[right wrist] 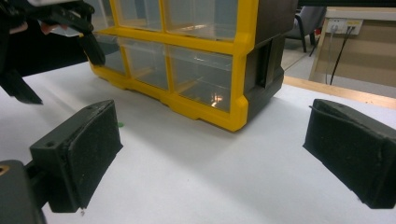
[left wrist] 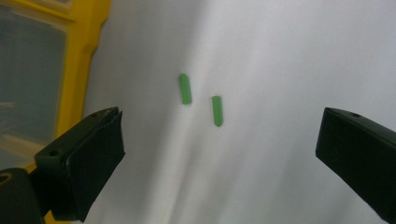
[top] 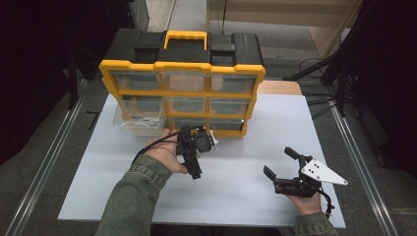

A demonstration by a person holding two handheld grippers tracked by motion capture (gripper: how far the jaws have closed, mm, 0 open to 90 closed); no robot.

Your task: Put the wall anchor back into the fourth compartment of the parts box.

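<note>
My left gripper (top: pixel 193 147) points downward, its fingers (left wrist: pixel 84 163) spread wide apart with nothing between them, my left hand (top: pixel 164 155) wrapped around its body. My right gripper (top: pixel 280 164) sits low in my right hand (top: pixel 307 201), aimed forward-left, its fingers (right wrist: pixel 79 149) likewise spread wide and empty.
</note>
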